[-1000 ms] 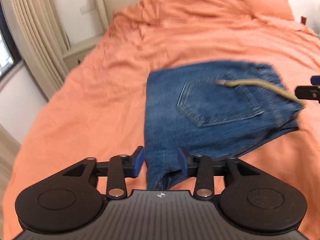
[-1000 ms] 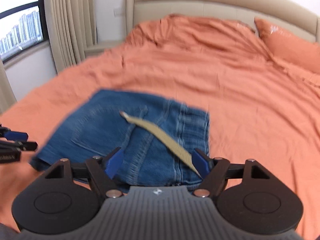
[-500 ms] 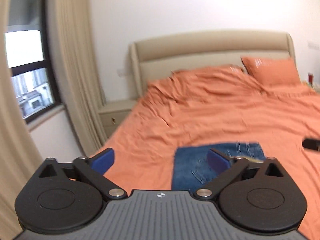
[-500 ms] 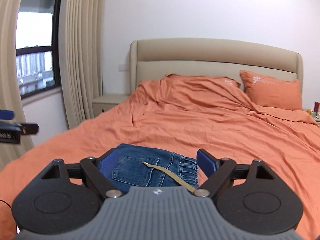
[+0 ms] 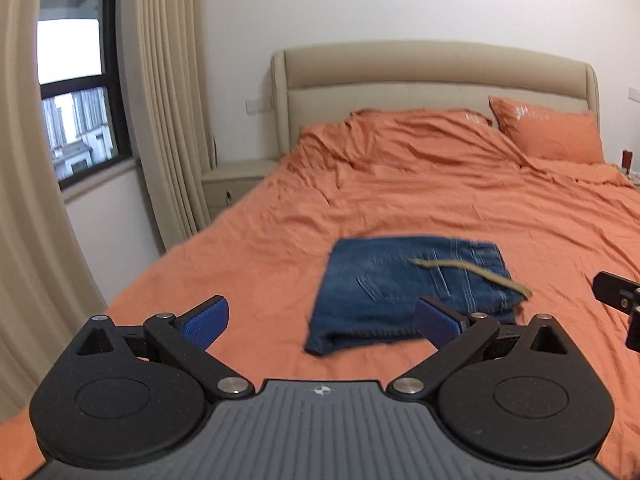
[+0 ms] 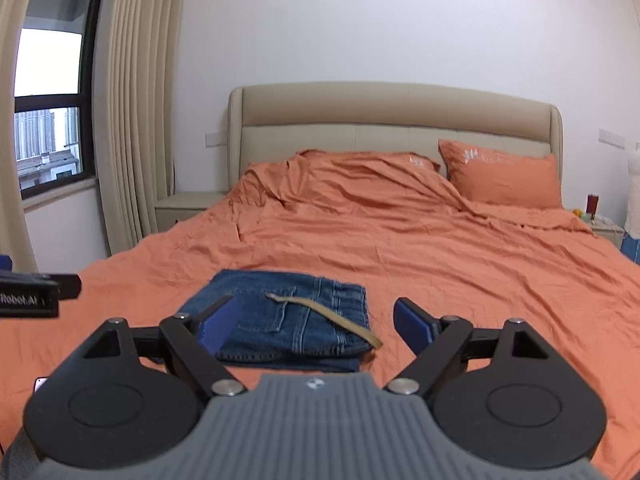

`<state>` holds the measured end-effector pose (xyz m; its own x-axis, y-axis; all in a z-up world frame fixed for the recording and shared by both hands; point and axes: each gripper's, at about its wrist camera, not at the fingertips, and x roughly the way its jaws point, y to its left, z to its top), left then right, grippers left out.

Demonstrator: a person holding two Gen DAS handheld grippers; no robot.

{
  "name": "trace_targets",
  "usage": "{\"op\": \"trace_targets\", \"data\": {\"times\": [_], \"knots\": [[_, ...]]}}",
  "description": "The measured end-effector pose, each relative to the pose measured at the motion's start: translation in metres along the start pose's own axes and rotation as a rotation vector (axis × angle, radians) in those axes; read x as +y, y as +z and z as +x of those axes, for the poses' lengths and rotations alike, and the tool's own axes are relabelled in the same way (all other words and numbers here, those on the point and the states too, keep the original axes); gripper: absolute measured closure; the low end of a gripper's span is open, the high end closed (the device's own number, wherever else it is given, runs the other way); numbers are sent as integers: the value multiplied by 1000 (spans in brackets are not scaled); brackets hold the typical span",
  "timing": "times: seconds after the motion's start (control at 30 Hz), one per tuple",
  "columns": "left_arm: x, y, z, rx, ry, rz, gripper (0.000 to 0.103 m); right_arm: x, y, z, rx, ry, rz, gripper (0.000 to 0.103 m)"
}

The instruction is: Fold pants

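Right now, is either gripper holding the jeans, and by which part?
Nothing is held. The left gripper and right gripper are open and clear of the folded jeans, which lie on the bed.

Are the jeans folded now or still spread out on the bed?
Folded. The jeans lie as a compact stacked rectangle on the orange bedspread, layers visible at the near edge, a tan belt across the top.

We saw dark blue denim pants with paler stitching and a tan strap, lying on a plain orange bedspread. The headboard and pleated curtains were beige, and the gripper pads blue.
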<state>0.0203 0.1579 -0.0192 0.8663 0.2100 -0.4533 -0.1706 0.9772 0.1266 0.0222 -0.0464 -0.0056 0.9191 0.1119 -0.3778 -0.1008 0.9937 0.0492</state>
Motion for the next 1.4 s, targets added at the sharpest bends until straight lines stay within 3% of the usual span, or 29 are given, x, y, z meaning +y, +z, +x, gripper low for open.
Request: {"op": "trace_targets", "data": {"times": [0.4, 1.4], "knots": [[-31, -35, 28, 142, -30, 26, 0, 10, -40, 35, 153, -9, -26, 21], [-24, -31, 15, 126, -5, 34, 0, 15, -30, 20, 99, -8, -33, 21]]}}
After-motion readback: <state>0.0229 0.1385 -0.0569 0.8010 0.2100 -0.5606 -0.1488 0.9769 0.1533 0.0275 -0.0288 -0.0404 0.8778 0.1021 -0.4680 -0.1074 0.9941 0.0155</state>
